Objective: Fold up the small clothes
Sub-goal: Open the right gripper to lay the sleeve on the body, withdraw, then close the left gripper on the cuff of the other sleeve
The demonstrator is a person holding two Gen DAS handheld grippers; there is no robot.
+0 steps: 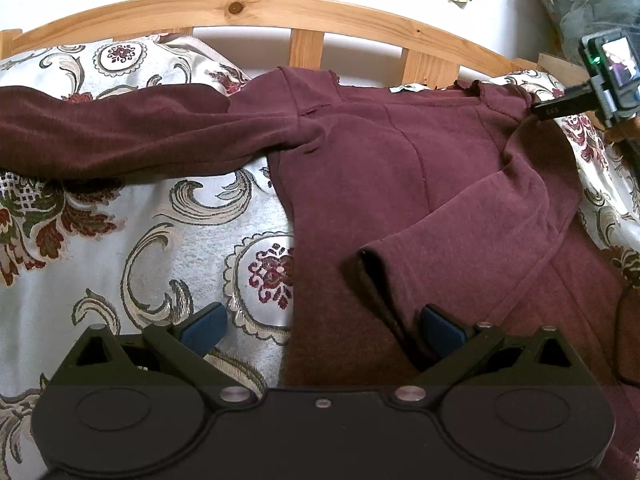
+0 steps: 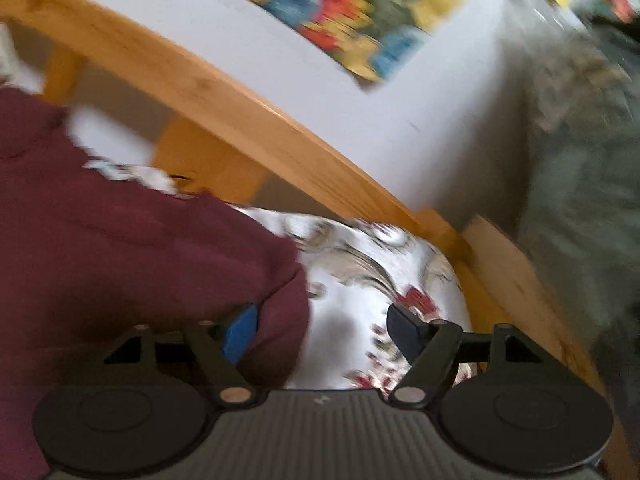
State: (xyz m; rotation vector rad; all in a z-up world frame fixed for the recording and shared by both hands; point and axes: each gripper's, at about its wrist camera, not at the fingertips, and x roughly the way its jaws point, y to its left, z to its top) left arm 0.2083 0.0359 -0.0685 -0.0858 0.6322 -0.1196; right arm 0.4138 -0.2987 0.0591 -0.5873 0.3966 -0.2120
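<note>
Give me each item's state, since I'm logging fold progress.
Maroon top: spread on the floral bedspread, one sleeve folded across the body, the other stretched sideways.
Left claw: open, astride the top's edge, gripping nothing.
Right claw: open, one finger against the cloth, no grip.

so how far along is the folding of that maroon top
Early on. Done: one sleeve is already folded across the body of the maroon top on the bedspread. In hand: nothing; the right gripper is open at the shoulder edge, and the left gripper is open too. Left: the other sleeve still lies stretched out, and the body is unfolded.
</note>
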